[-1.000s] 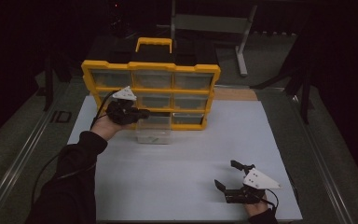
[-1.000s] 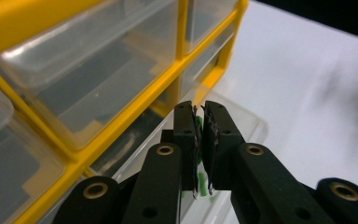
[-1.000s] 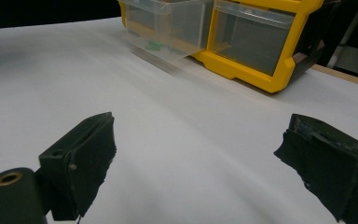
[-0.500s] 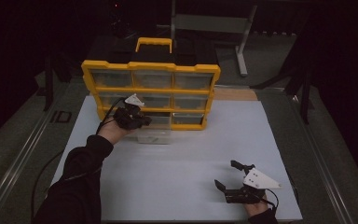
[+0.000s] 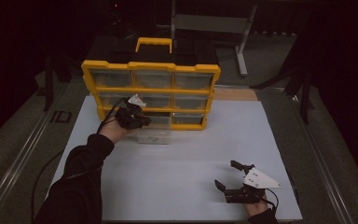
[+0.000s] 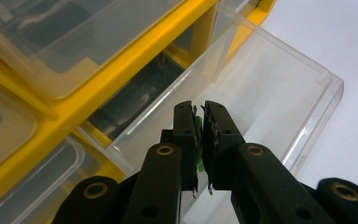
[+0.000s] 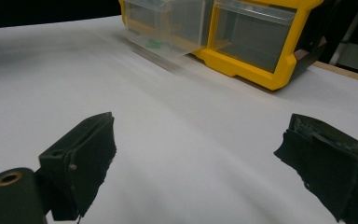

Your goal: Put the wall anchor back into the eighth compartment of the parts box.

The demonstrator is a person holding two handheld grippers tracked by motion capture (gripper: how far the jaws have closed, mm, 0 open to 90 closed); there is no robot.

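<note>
On the white table, a clear drawer stands pulled out.

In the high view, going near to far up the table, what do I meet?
Right gripper with open jaws → pulled-out clear plastic drawer → left gripper → yellow-framed organizer of clear drawers → yellow carry handle.

Organizer frame yellow, drawers clear; pulled-out drawer clear too. Green bit between the black left gripper pads. Right gripper black with grey plate. Desk white, edges grey. Sleeve black.
</note>
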